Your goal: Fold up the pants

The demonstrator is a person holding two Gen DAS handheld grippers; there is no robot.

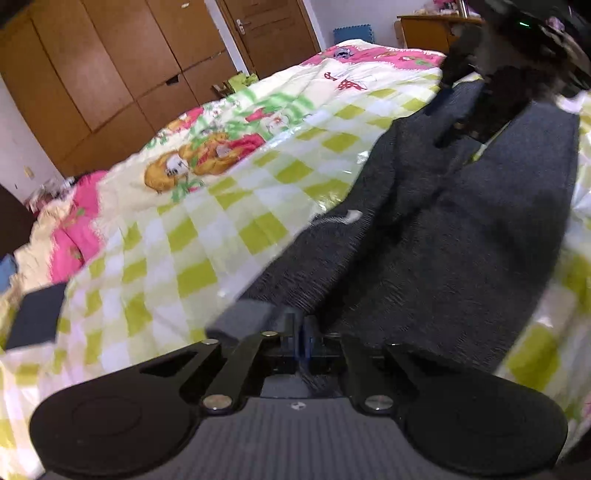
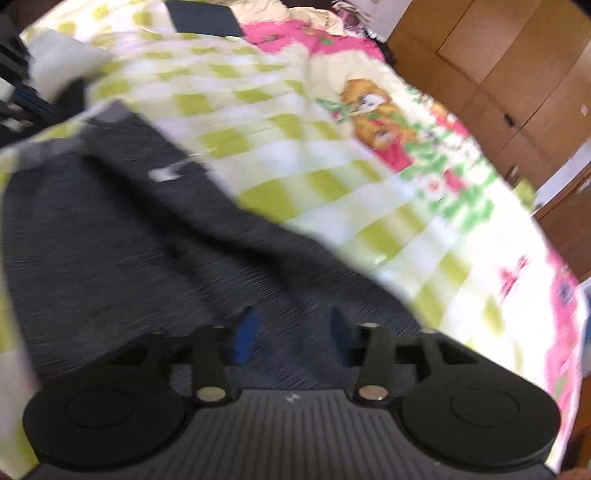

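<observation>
Dark grey pants lie spread on a bed, their two legs running away from me in the left wrist view. My left gripper is shut on the near edge of the pants, beside a lighter grey hem band. In the right wrist view the same pants fill the left and lower middle. My right gripper is open above the cloth, its blue pads apart and gripping nothing. A dark blurred shape at the far end of the pants is probably the other gripper.
The bed has a green-and-white checked cover with cartoon prints and pink borders. A dark flat rectangle lies on the cover. Wooden wardrobes, a door and a wooden desk stand beyond the bed.
</observation>
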